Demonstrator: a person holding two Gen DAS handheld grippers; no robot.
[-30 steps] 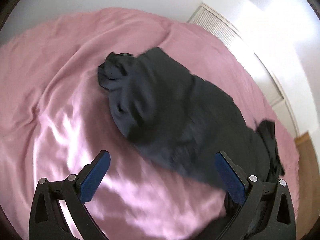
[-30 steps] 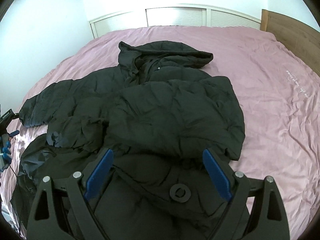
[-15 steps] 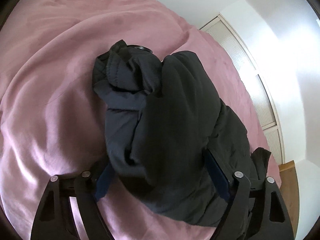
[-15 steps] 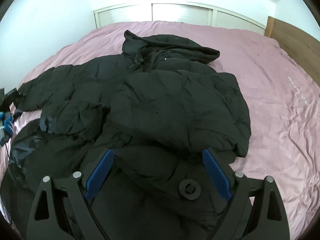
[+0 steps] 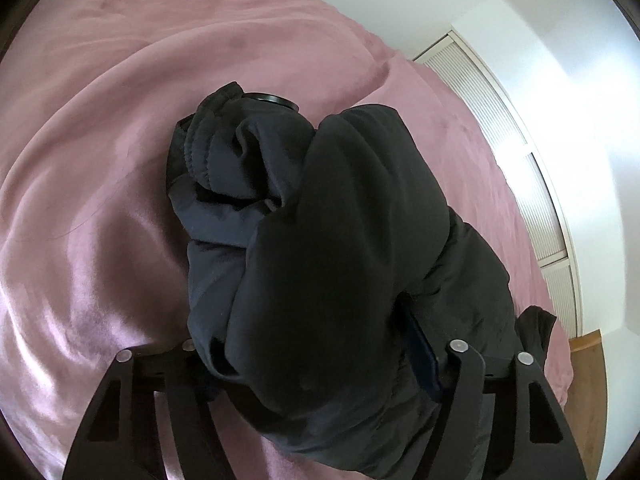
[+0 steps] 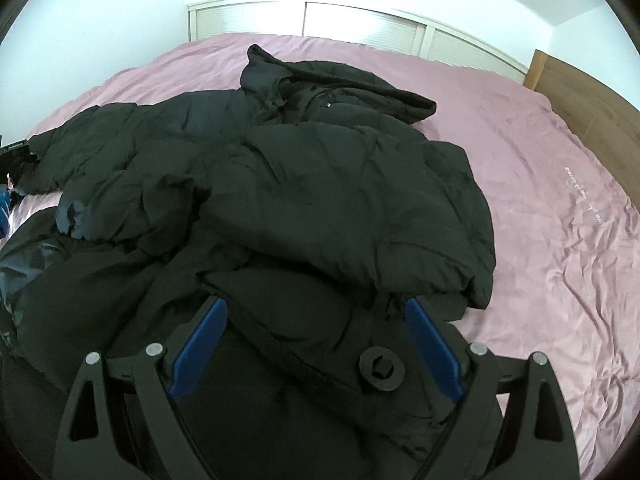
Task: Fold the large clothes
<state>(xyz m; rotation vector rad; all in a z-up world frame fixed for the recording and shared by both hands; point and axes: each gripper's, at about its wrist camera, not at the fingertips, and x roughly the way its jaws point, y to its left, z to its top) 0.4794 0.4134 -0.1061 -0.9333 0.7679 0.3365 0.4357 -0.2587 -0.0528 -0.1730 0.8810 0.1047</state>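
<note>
A large black puffer jacket [image 6: 320,200] lies crumpled on a pink bed [image 6: 560,200], hood at the far end. One sleeve [image 5: 320,220], its elastic cuff [image 5: 200,152] towards the far side, fills the left wrist view. My left gripper [image 5: 316,344] has its jaws on both sides of this sleeve, with padding bulging between them; only the right blue pad [image 5: 420,344] shows. My right gripper [image 6: 316,320] is open, low over the jacket's near hem, its blue pads [image 6: 200,344] either side of the fabric near a round black fastener [image 6: 380,368].
White slatted doors [image 6: 360,20] run behind the bed. A wooden headboard [image 6: 592,100] stands at the right. Bare pink sheet [image 5: 100,160] lies left of the sleeve and to the right of the jacket. A black and blue object [image 6: 6,184] shows at the far left edge.
My left gripper has moved forward onto the sleeve, which now fills the space between its jaws. My right gripper has moved slightly forward over the hem and stays open.
</note>
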